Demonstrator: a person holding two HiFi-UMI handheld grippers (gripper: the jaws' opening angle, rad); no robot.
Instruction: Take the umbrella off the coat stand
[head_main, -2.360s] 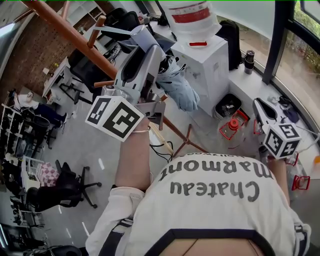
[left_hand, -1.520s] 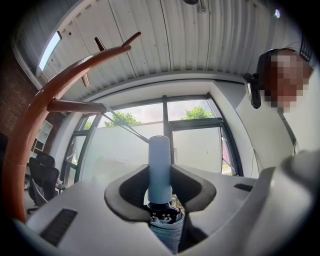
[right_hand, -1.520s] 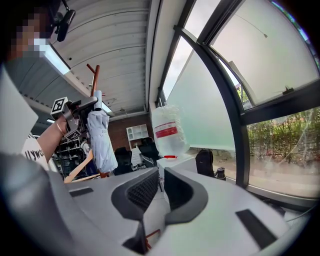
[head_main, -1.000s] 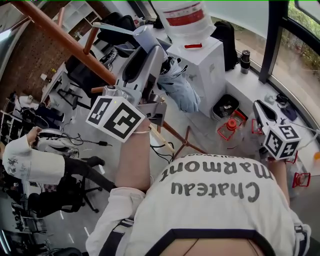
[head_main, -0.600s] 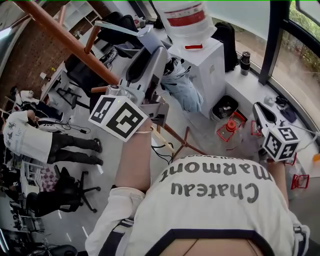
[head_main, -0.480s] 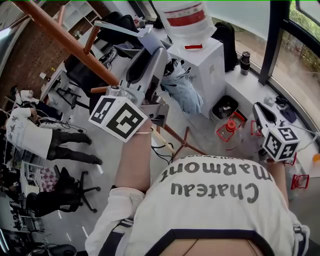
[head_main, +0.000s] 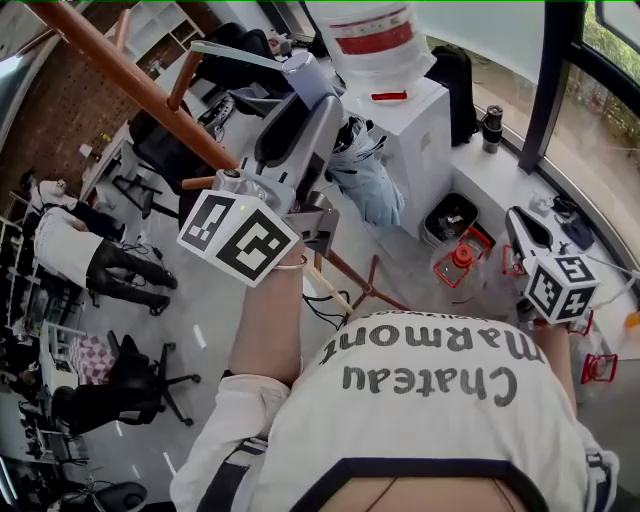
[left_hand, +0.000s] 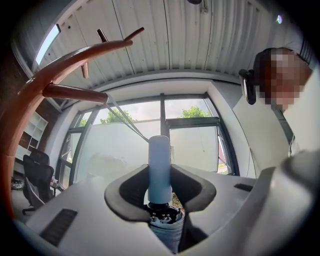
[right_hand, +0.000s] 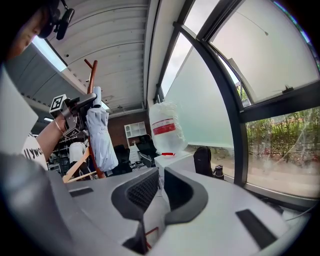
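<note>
The folded pale-blue umbrella (head_main: 372, 180) hangs beside the brown wooden coat stand (head_main: 130, 85). My left gripper (head_main: 312, 100) is raised and shut on the umbrella's cylindrical handle (left_hand: 159, 167). In the left gripper view the handle stands upright between the pads, and a thin strap (left_hand: 125, 120) runs from it up to a peg (left_hand: 75, 93) of the coat stand (left_hand: 30, 100). My right gripper (head_main: 520, 225) hangs low at the right, away from the stand. Its jaws (right_hand: 161, 175) are almost together with nothing between them. The right gripper view shows the umbrella (right_hand: 100, 137) far off at the left.
A white water dispenser (head_main: 420, 130) with its bottle (head_main: 375, 35) stands just behind the umbrella. A black bin (head_main: 450, 215) and a red container (head_main: 458, 255) sit on the floor below. The window frame (head_main: 545, 90) is at the right, office chairs (head_main: 120, 380) and a person (head_main: 70, 250) at the left.
My left gripper and the umbrella have shifted only slightly up and right. My right gripper has stayed put. A person in the background at the left has walked across.
</note>
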